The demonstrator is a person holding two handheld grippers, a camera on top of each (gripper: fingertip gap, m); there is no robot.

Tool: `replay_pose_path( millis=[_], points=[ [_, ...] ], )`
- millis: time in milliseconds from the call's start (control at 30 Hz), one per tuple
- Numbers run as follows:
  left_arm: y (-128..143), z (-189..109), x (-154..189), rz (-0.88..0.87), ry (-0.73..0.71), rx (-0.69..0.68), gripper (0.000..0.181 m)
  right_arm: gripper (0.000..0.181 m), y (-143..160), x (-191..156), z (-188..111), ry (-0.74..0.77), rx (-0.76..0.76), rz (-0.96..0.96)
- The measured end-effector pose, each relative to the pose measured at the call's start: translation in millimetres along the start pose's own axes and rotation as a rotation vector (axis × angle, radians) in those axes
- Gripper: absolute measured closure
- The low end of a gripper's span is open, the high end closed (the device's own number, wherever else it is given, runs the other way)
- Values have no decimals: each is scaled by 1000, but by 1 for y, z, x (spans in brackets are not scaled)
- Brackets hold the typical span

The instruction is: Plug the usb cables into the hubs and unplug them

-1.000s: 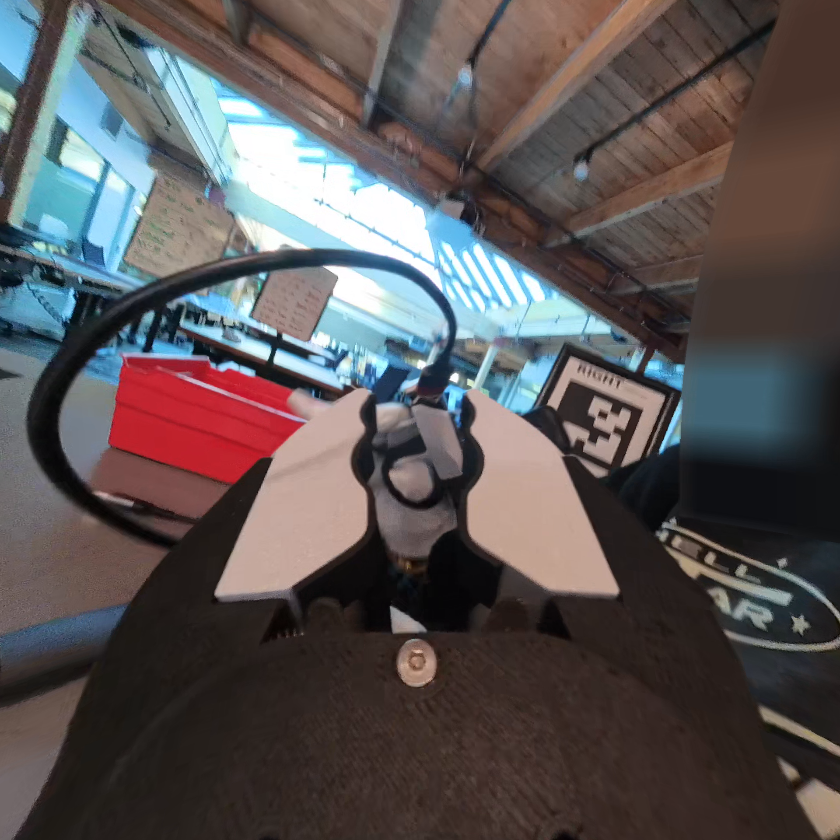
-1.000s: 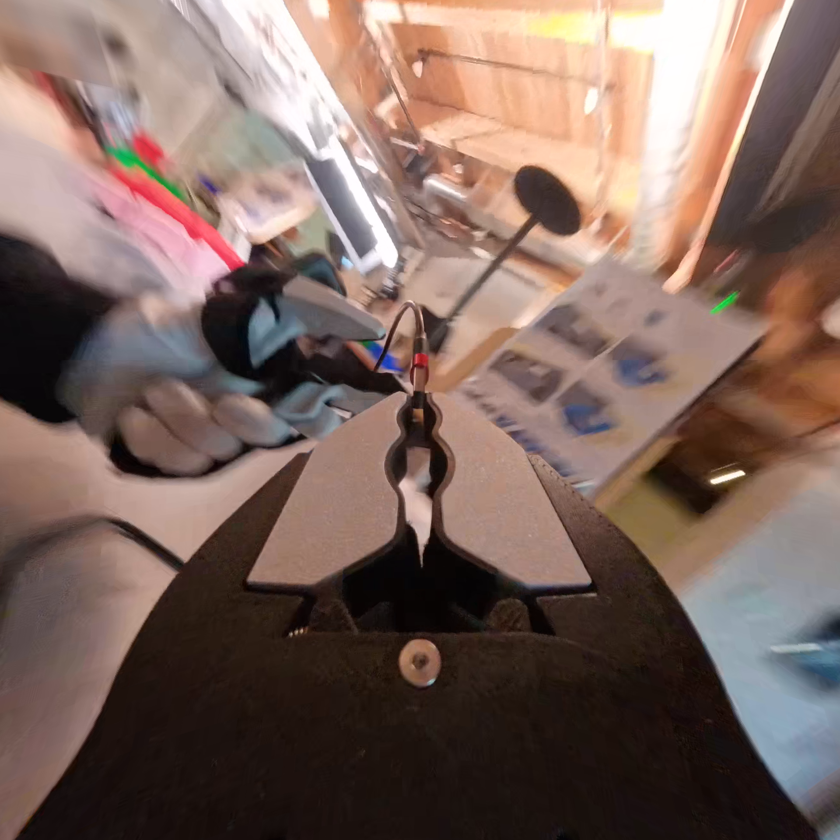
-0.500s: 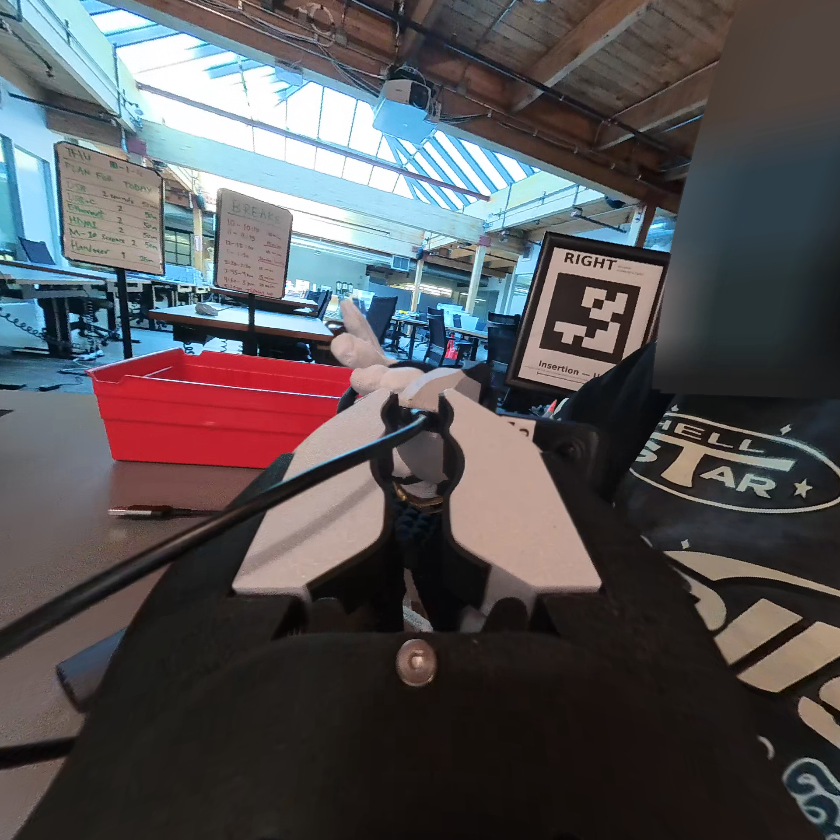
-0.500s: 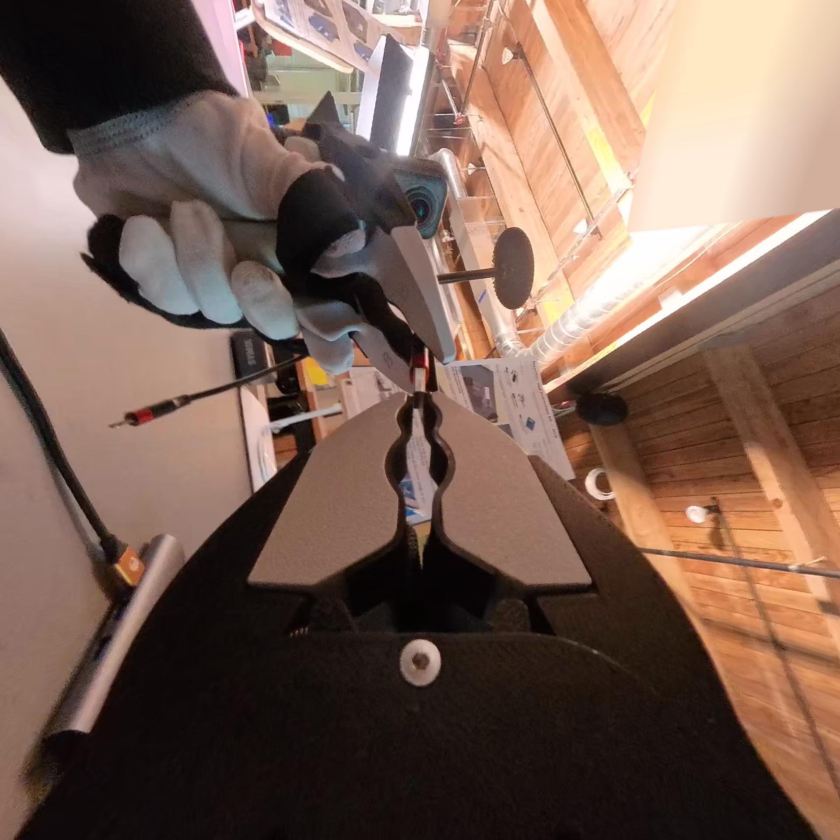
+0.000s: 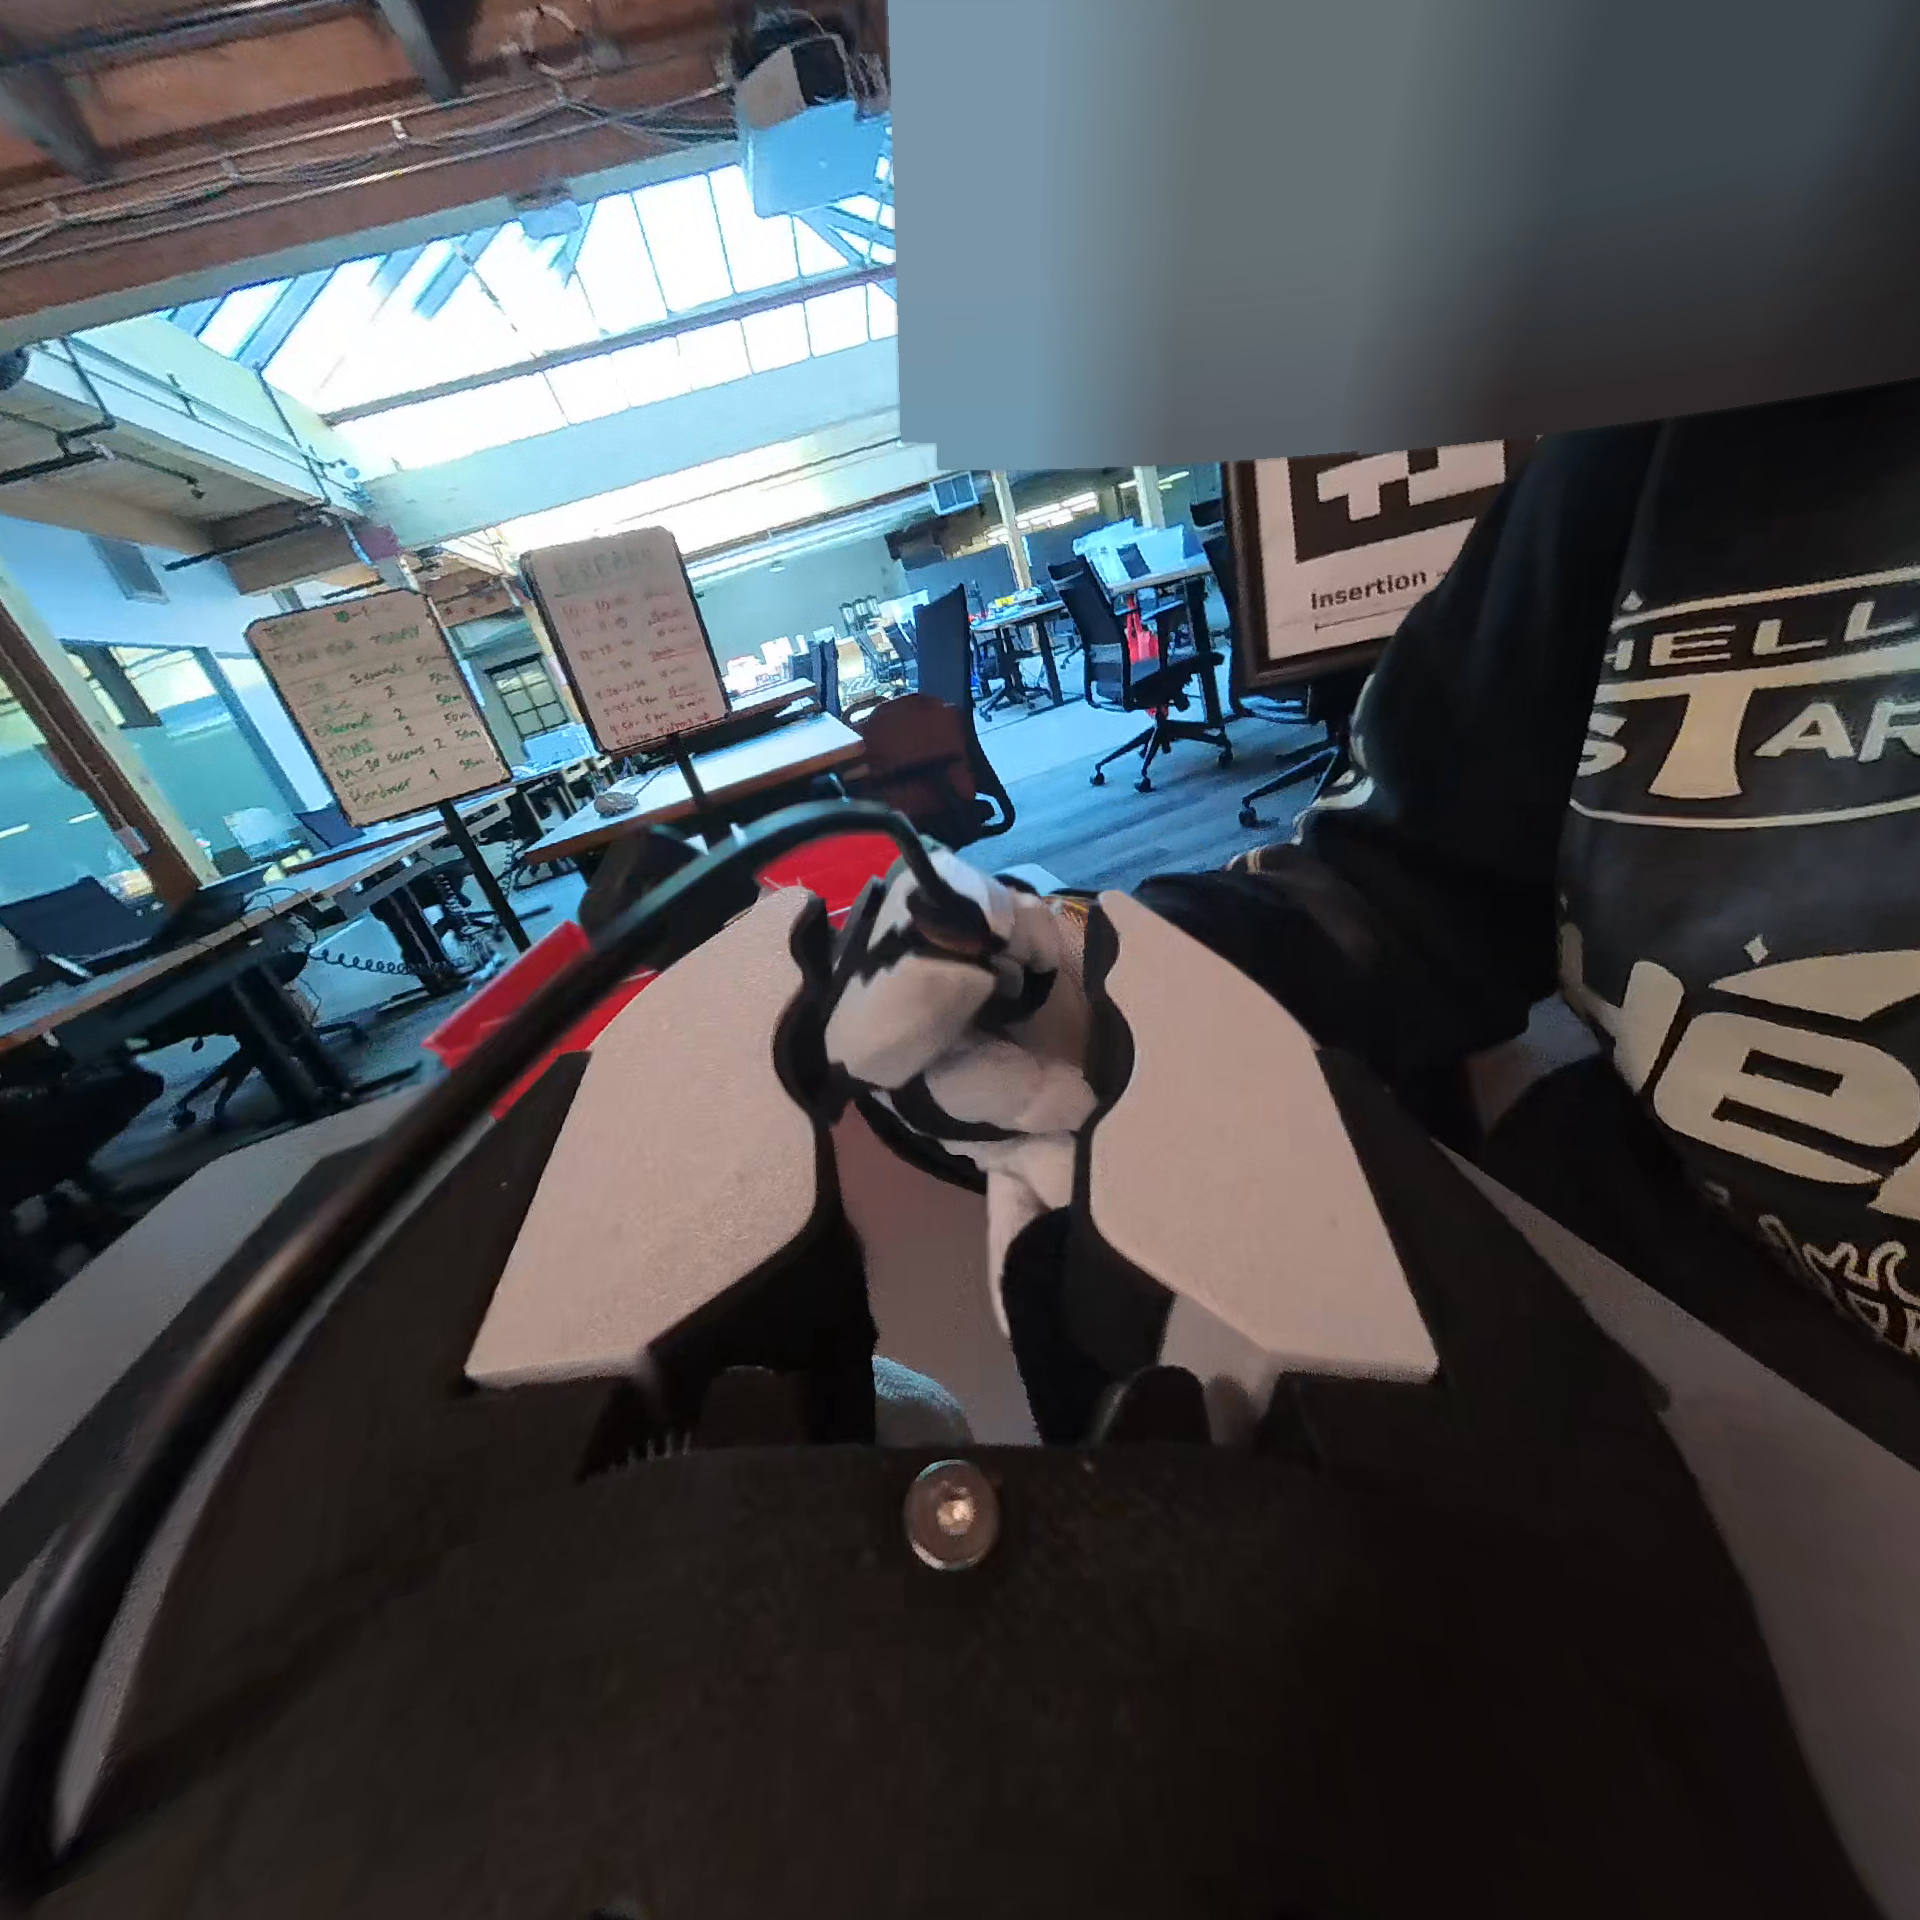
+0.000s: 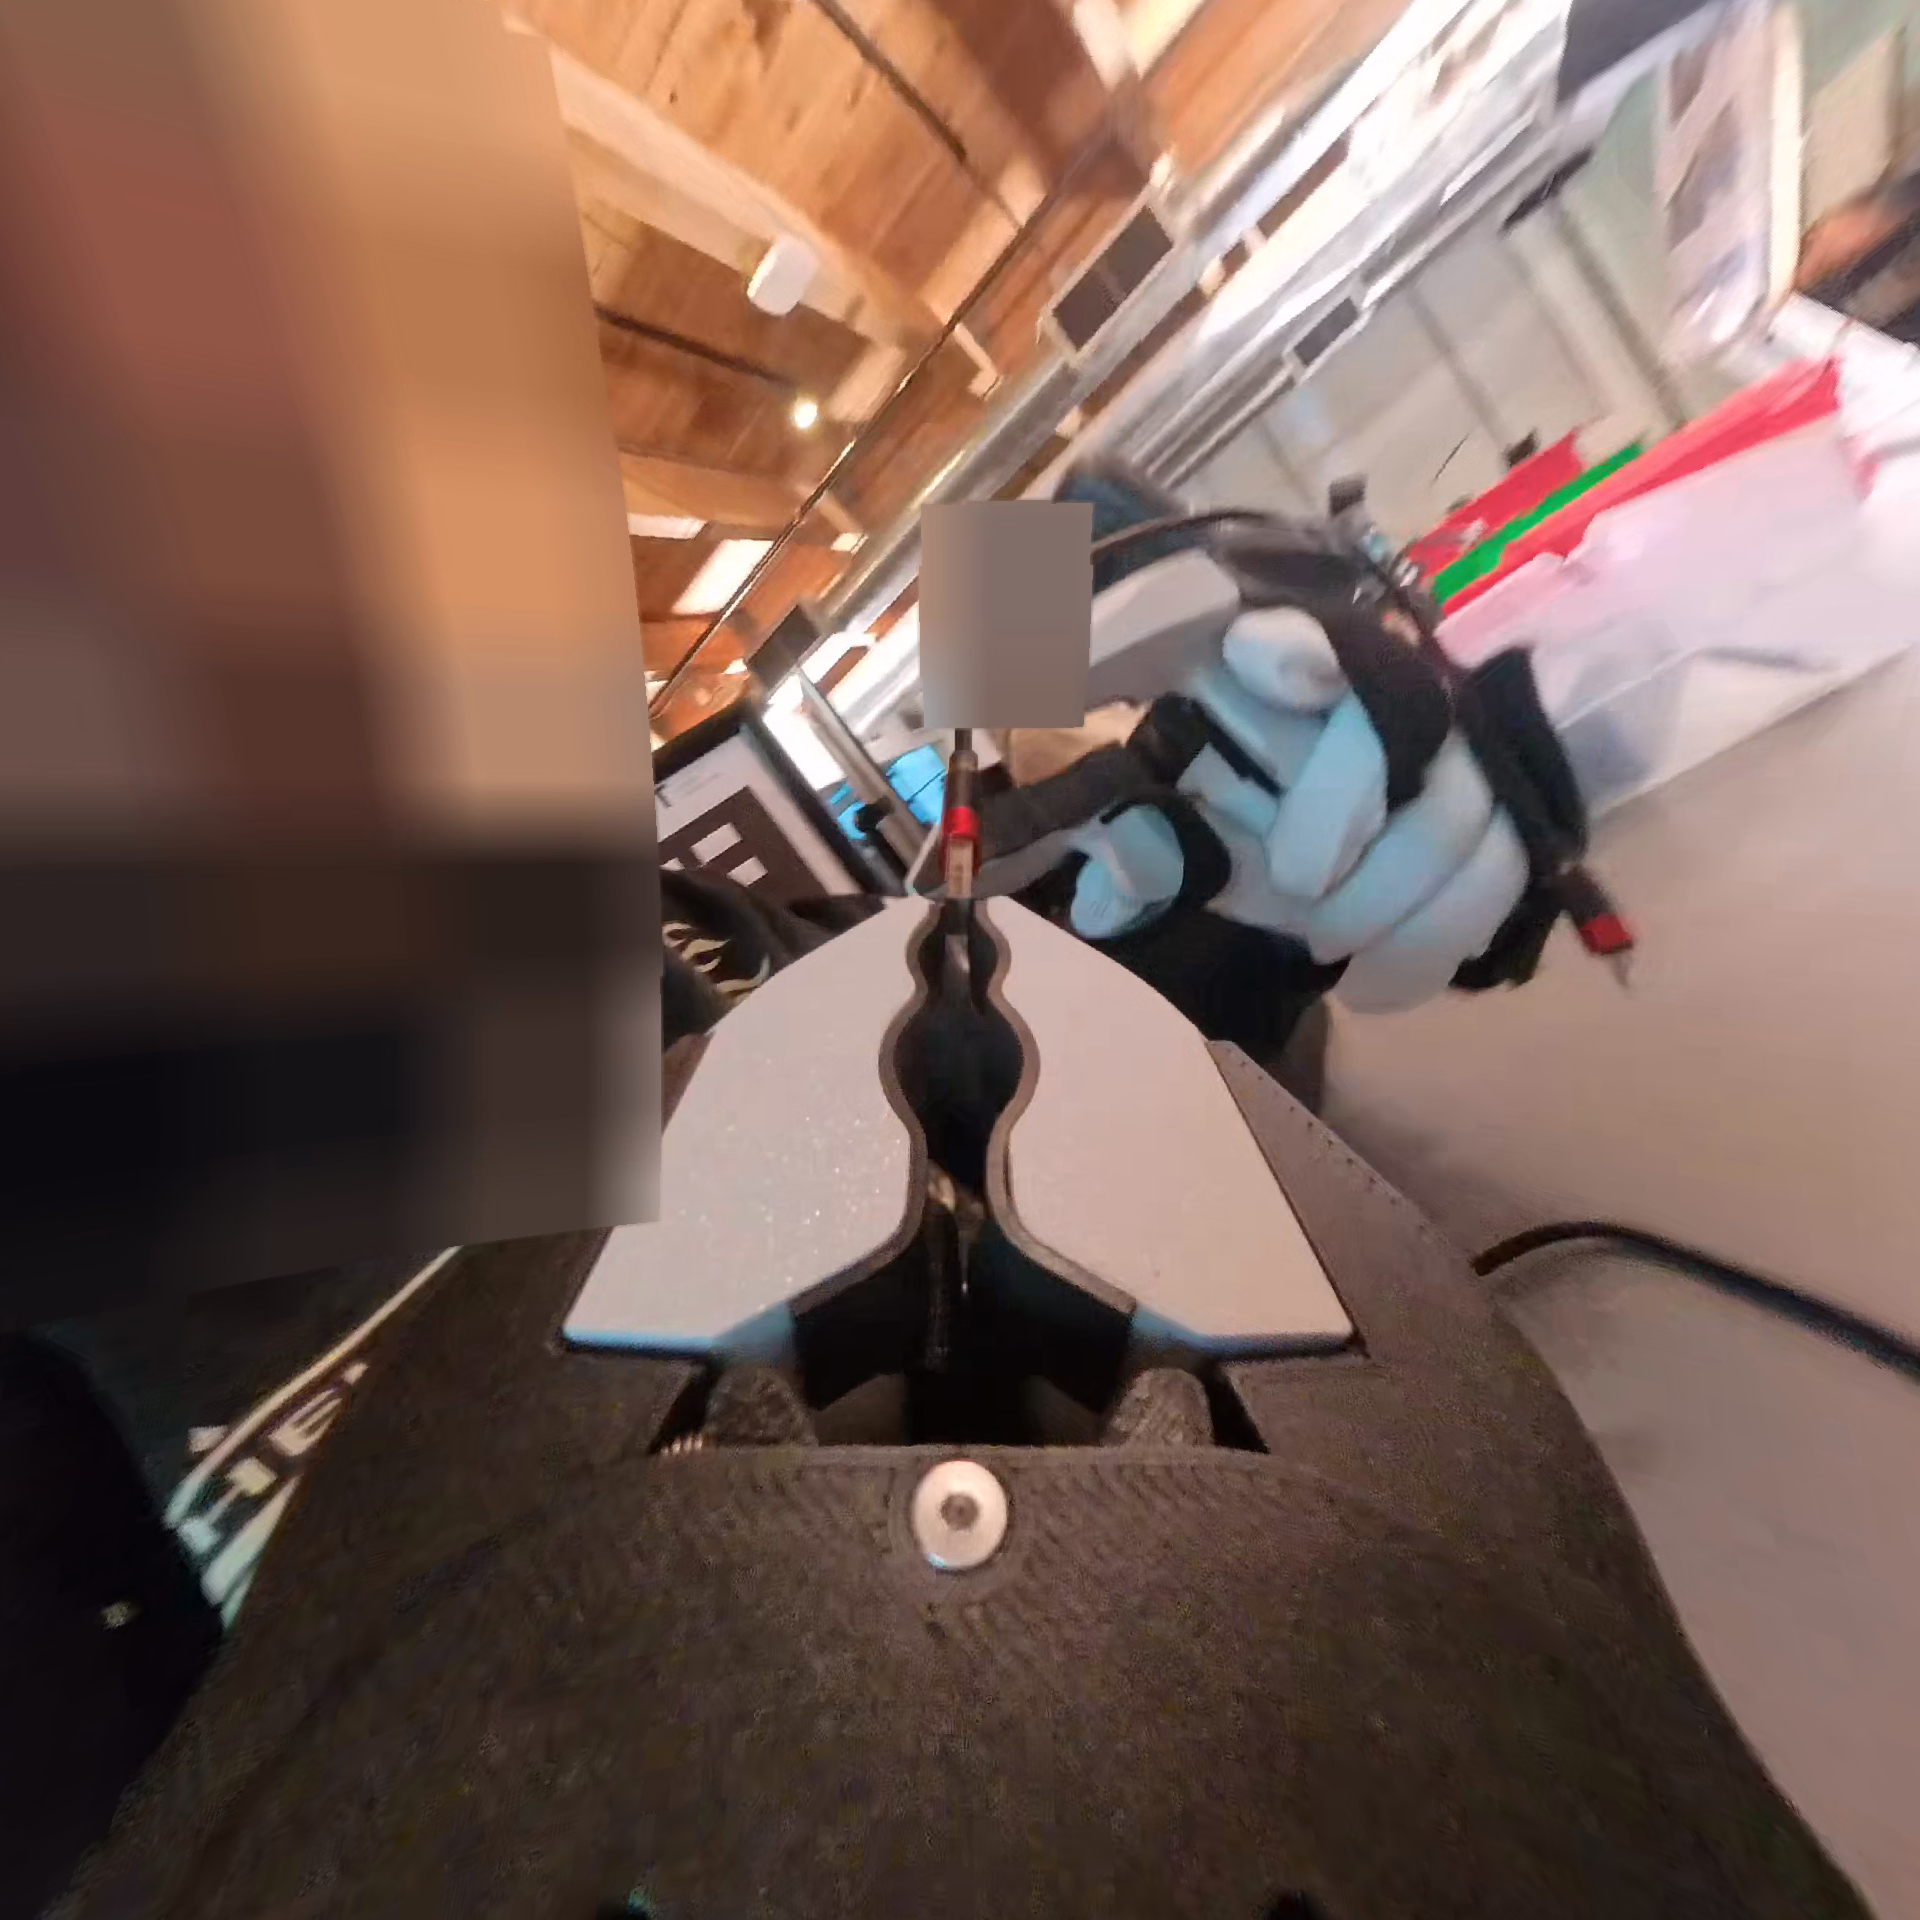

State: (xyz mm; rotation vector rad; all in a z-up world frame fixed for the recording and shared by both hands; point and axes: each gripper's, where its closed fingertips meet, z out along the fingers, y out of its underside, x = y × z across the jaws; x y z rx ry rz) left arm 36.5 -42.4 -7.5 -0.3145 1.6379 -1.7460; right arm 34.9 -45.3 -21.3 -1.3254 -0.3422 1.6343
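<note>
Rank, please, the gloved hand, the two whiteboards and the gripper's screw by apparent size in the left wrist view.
1. The gloved hand, though its nearness to the camera inflates it.
2. The left whiteboard and right whiteboard: too alike to rank.
3. The screw, smallest.

The cable (image 6: 961,821) runs up behind a grey patch at upper centre. The bin (image 5: 831,873) hides behind the left tool (image 5: 951,997). The right view's right side is blurred.
</note>
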Motion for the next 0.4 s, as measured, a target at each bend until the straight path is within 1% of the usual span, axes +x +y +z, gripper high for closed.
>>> replay_pose_path(
  millis=[67,133,167,267,333,400],
  points=[
    [-1,3,10,28,49,-20,141,176,9,1,5,-22,-47,66],
    [3,6,19,44,97,-66,147,176,12,2,6,-31,-56,90],
    [3,6,20,58,96,-75,148,177,12,1,5,-37,-62,97],
    [4,3,20,77,96,-96,160,177,17,-1,8,-50,-91,101],
    [7,1,19,90,91,-120,162,177,17,-4,8,-75,-89,118],
    [9,-1,19,109,90,-144,167,177,19,-3,8,-62,-103,115]
  ],
)
